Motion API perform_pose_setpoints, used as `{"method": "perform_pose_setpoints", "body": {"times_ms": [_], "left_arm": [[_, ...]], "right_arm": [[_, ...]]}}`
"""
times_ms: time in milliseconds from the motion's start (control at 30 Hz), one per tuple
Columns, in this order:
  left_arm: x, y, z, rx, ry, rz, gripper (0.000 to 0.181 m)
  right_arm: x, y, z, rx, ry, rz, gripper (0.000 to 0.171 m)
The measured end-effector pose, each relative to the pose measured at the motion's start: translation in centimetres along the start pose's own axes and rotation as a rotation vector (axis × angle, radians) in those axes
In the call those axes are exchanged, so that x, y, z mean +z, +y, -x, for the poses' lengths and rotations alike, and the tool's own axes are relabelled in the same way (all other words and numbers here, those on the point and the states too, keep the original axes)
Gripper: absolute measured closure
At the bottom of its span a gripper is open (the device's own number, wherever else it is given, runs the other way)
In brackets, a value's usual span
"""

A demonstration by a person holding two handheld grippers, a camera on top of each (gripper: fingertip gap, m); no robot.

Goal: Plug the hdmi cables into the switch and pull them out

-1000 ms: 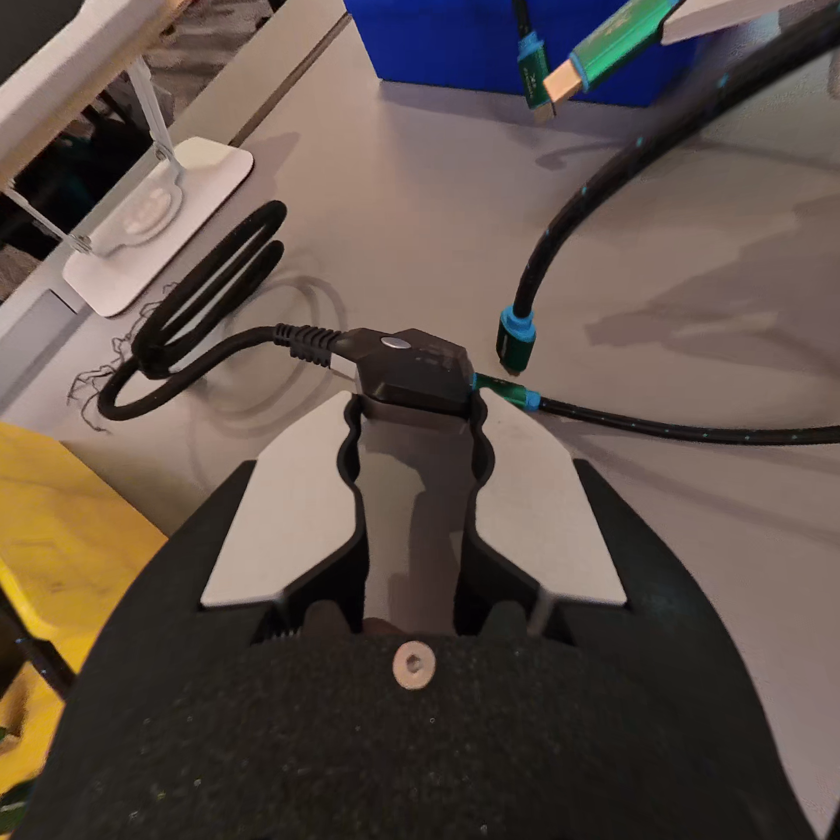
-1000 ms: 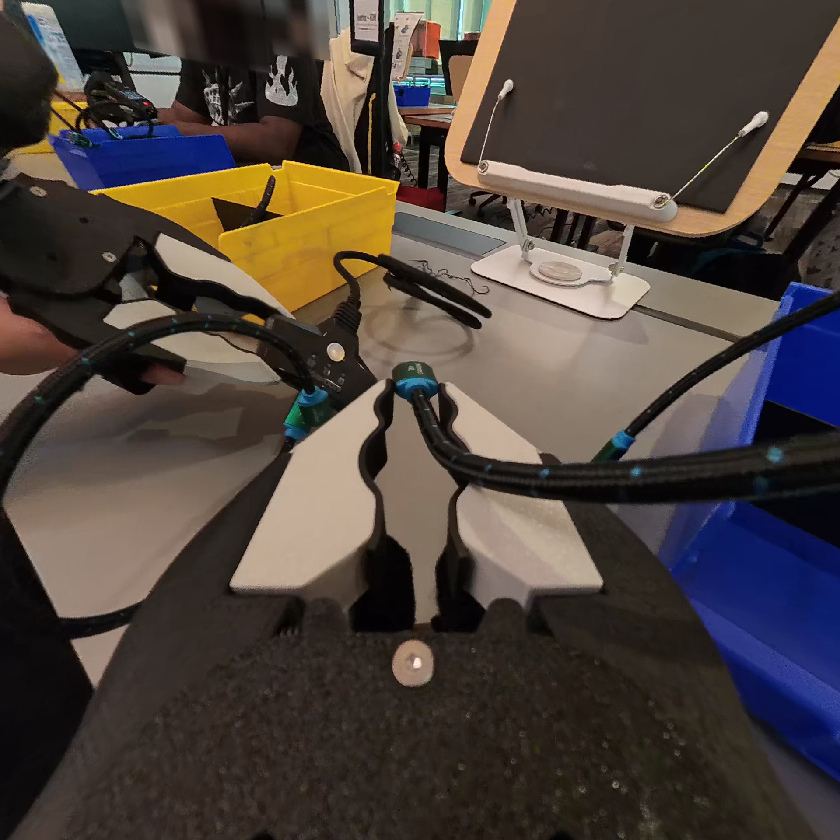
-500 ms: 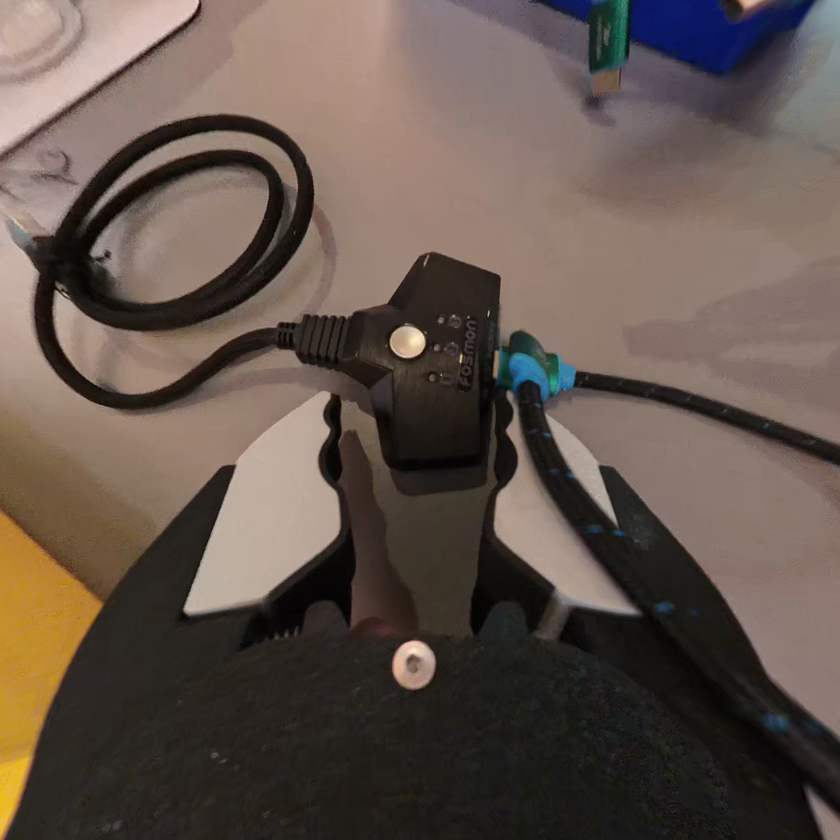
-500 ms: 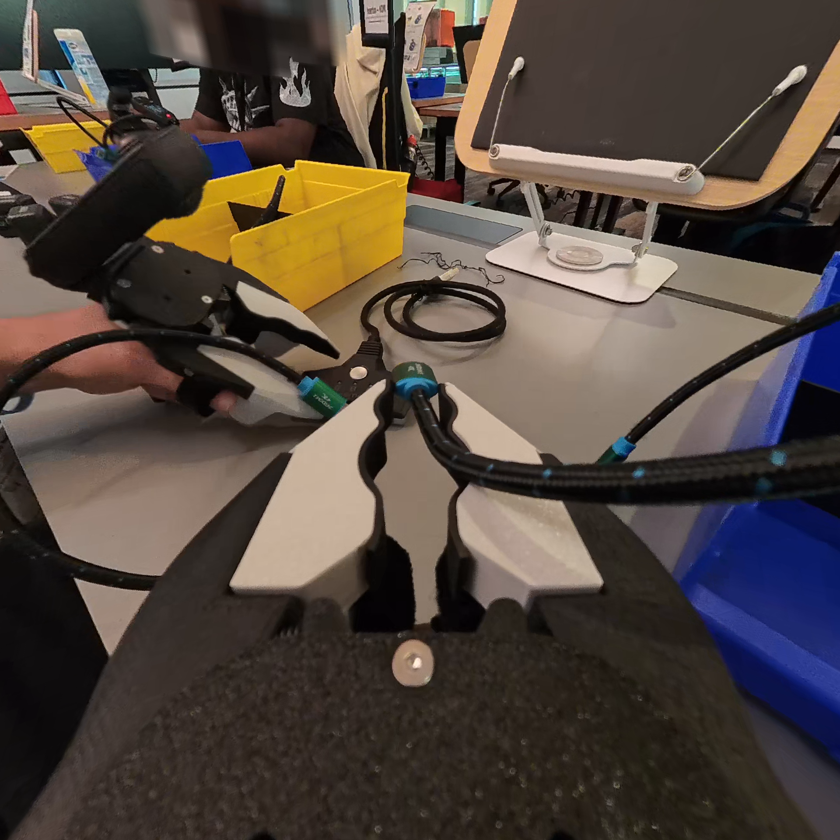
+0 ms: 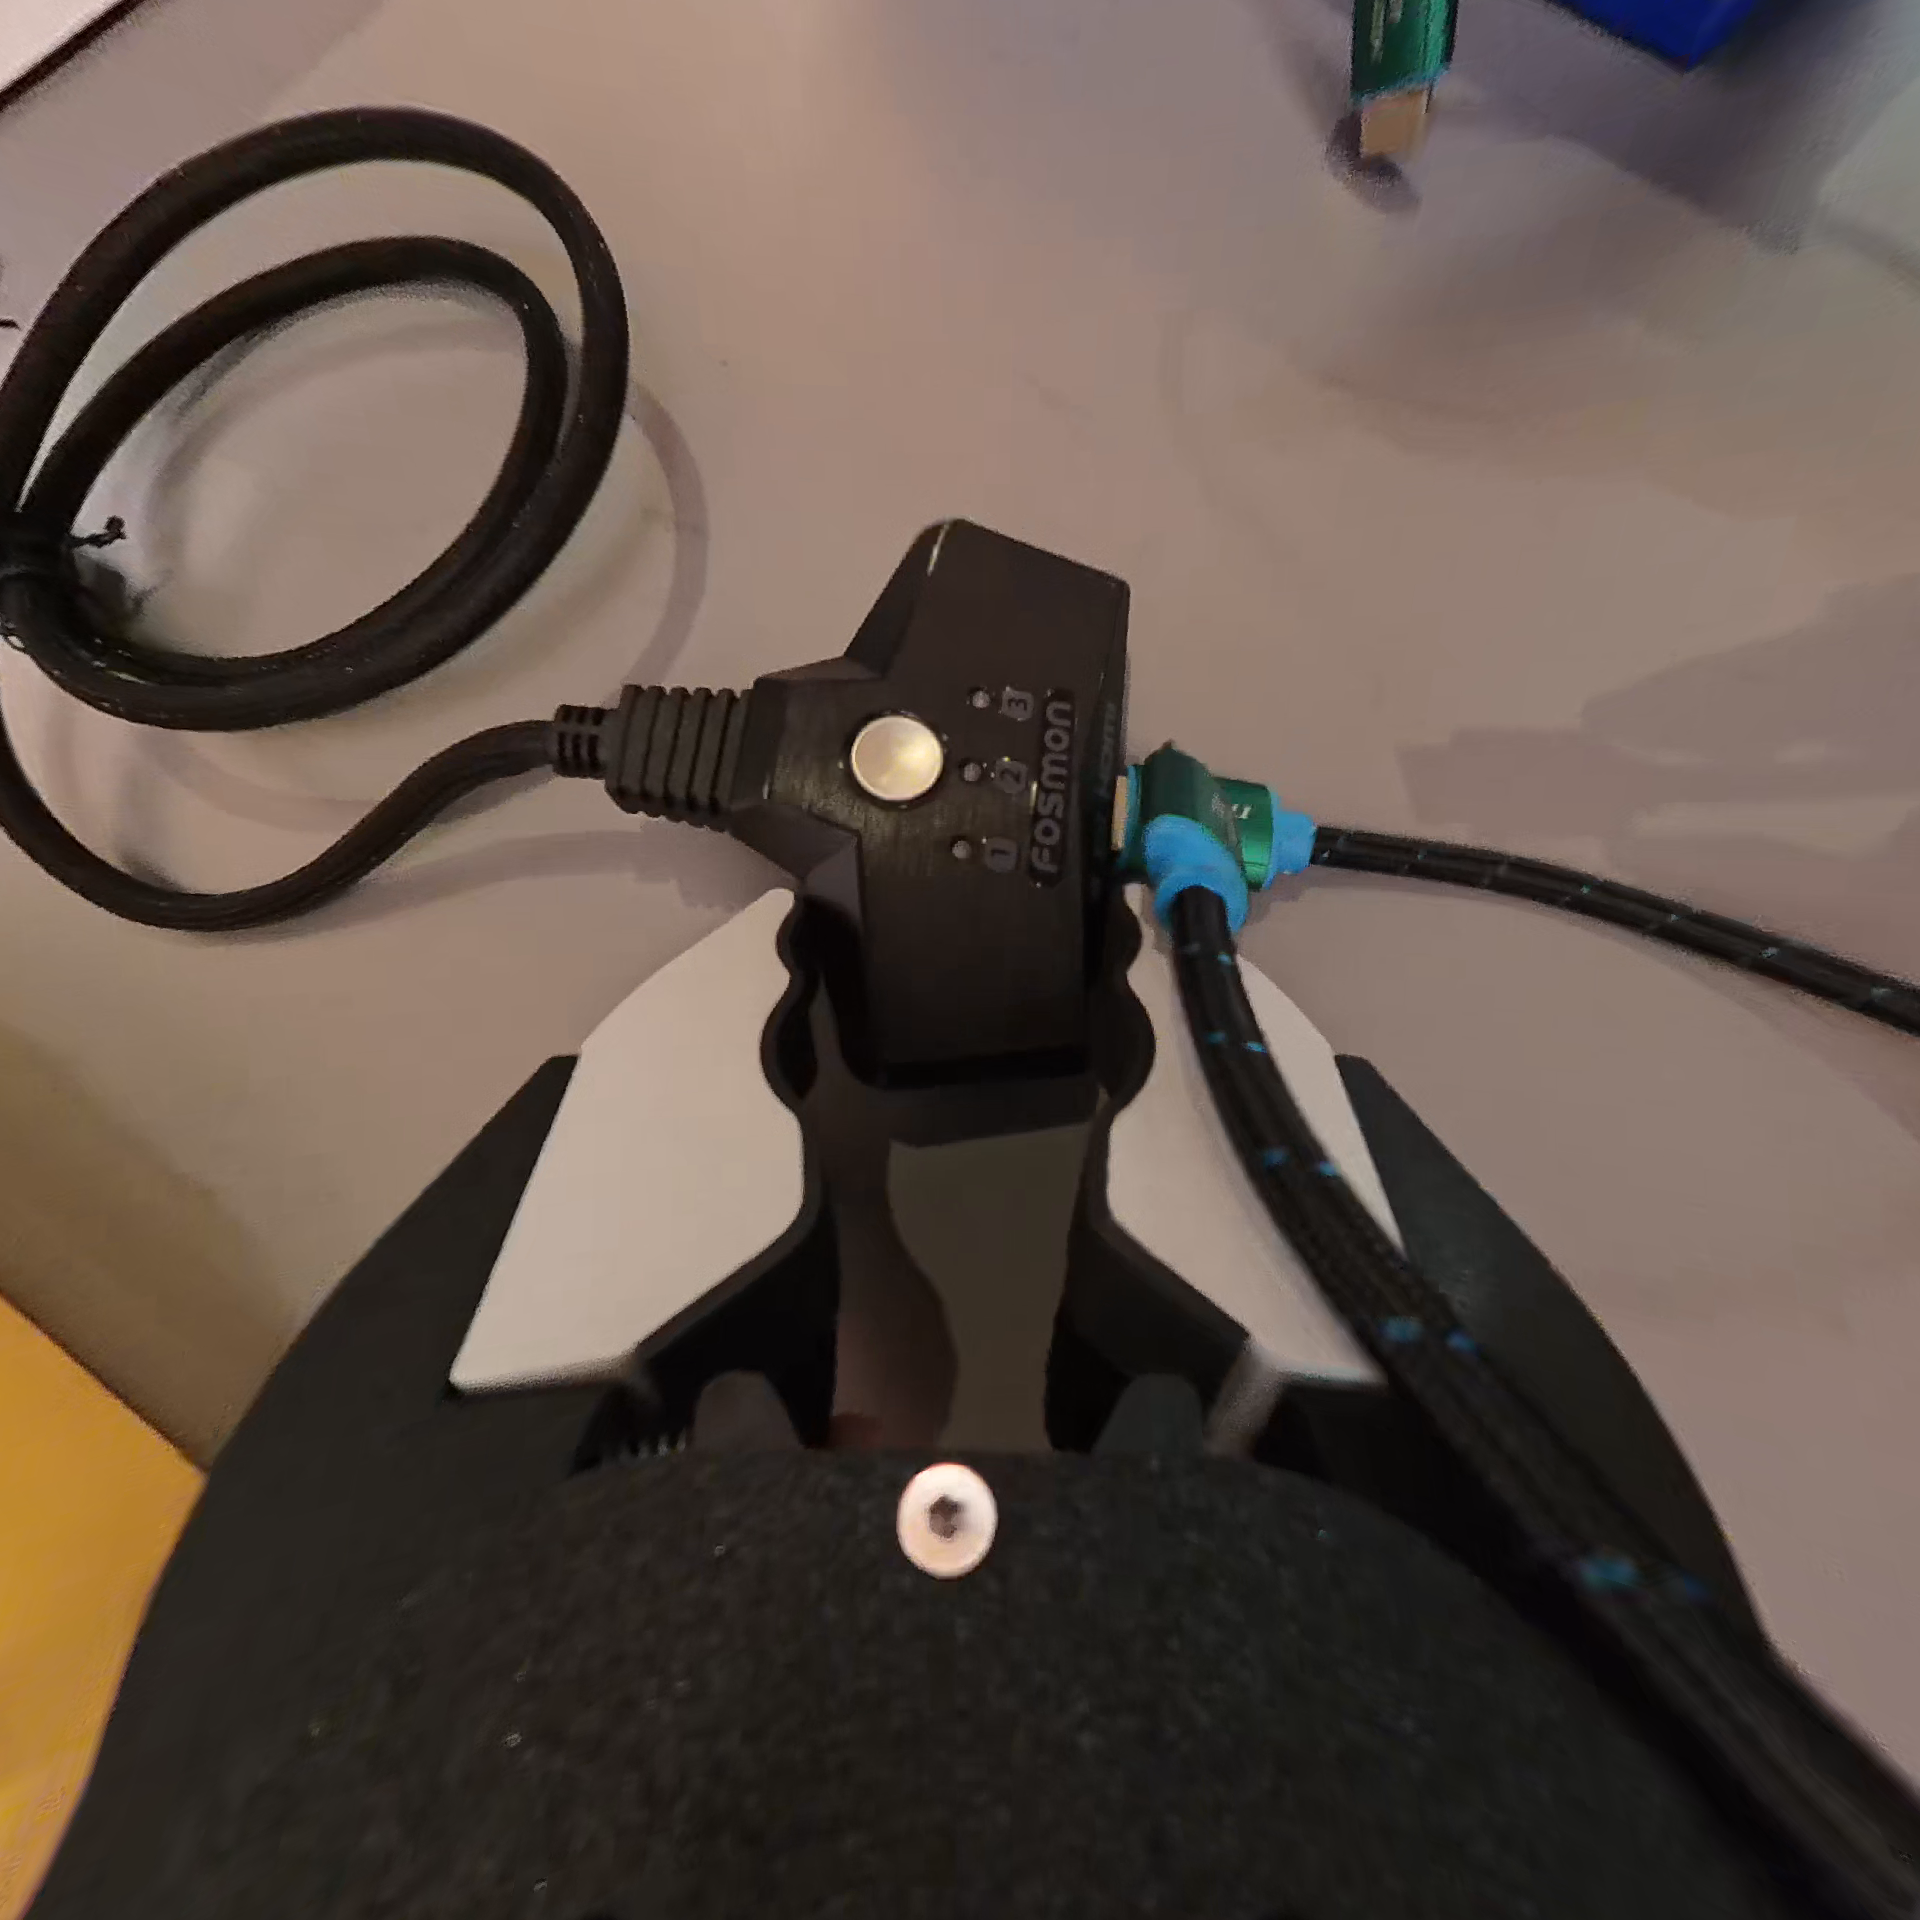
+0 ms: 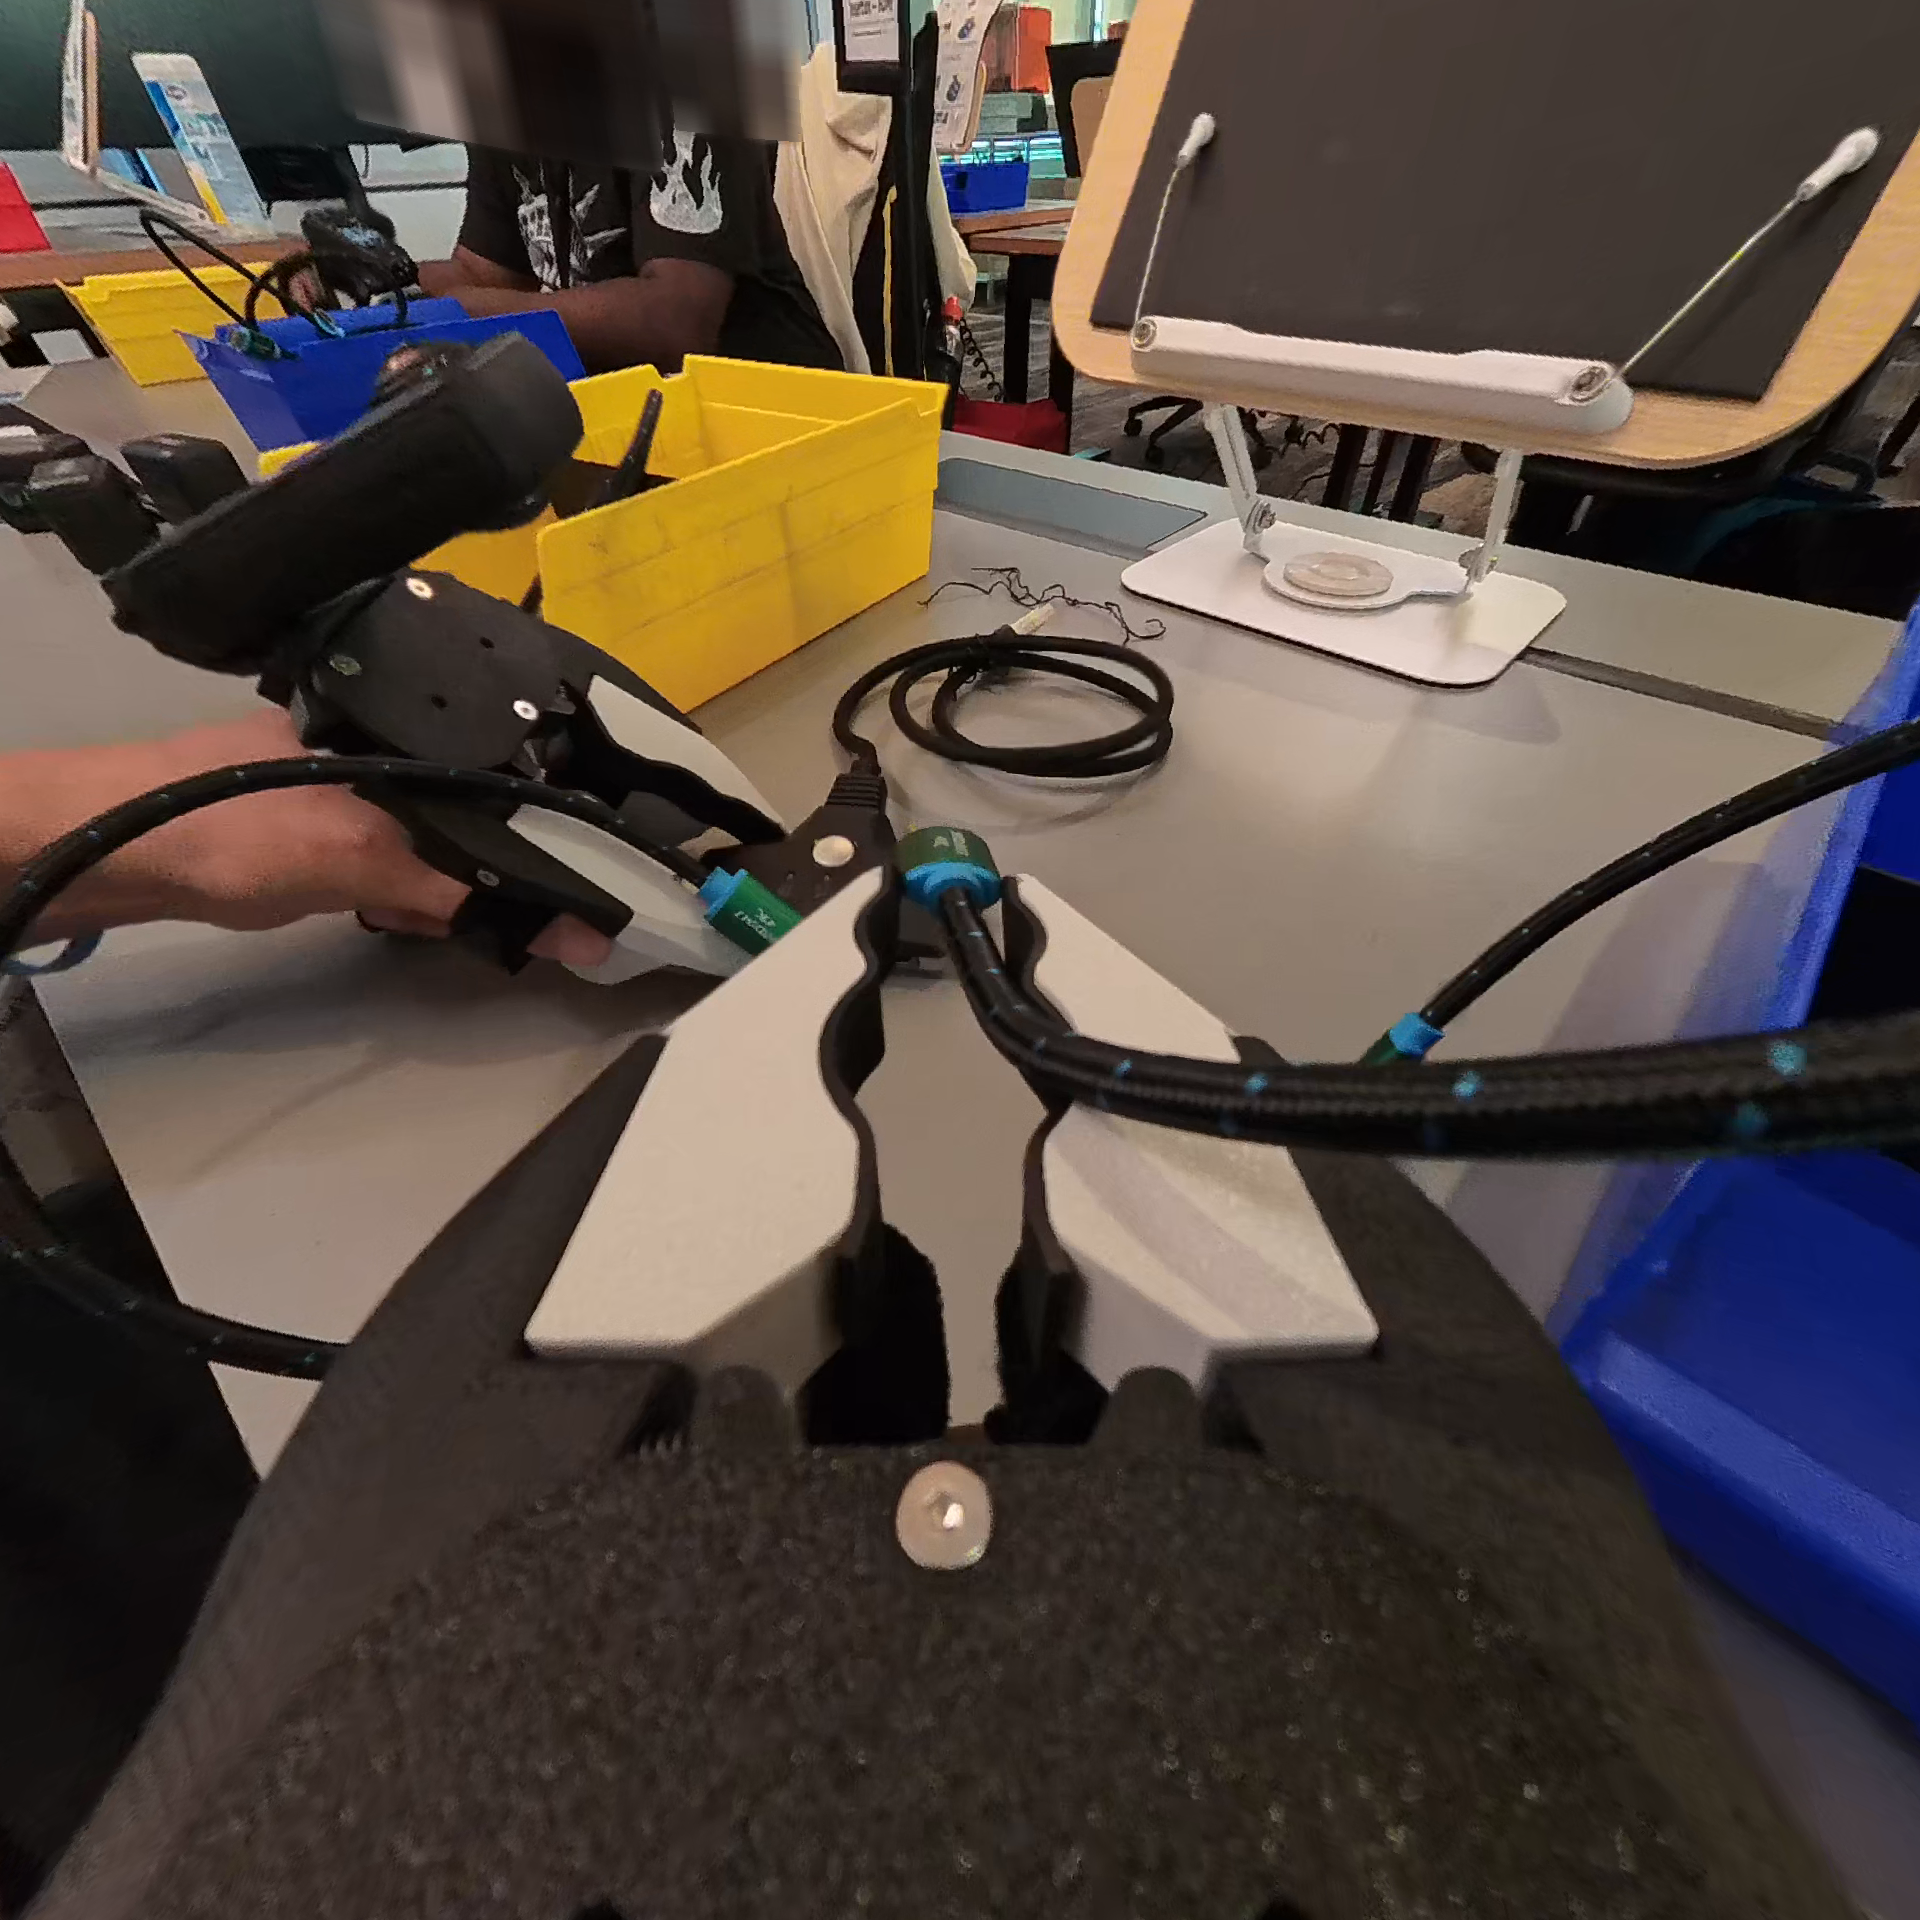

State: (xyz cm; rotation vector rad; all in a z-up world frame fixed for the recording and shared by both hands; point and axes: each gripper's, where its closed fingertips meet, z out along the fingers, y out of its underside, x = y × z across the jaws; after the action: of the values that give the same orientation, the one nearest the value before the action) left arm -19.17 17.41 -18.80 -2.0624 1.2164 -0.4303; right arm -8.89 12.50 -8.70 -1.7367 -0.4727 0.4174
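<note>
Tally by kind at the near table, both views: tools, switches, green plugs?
Tools: 2, left tool and right tool
Switch: 1
Green plugs: 3, one in the switch, one in the right tool, one hanging
Total: 6

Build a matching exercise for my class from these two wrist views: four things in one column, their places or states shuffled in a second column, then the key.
Things
1. HDMI switch
2. green plug
3. coiled black cable
4. yellow bin

States
A. lying loose on the table
B. gripped between the right gripper fingertips
C. standing behind the left gripper
D. clamped in the left gripper

Pairs: 1-D, 2-B, 3-A, 4-C
</note>
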Motion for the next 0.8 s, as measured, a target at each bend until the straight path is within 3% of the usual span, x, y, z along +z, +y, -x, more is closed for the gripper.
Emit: {"method": "perform_pose_setpoints", "body": {"times_ms": [333, 533, 800], "left_arm": [[-5.4, -5.5, -2.1, -0.43, 0.349, -0.273, 0.13], [-6.6, -6.0, -2.9, -0.429, 0.359, -0.311, 0.13], [-6.6, -6.0, -3.2, -0.418, 0.351, -0.303, 0.13]], "right_arm": [[-0.4, -1.7, 0.9, -0.127, 0.12, -0.059, 0.153], [0.1, -3.0, 3.4, -0.26, 0.154, -0.086, 0.153], [0.9, -2.6, 3.6, -0.243, 0.154, -0.057, 0.153]]}}
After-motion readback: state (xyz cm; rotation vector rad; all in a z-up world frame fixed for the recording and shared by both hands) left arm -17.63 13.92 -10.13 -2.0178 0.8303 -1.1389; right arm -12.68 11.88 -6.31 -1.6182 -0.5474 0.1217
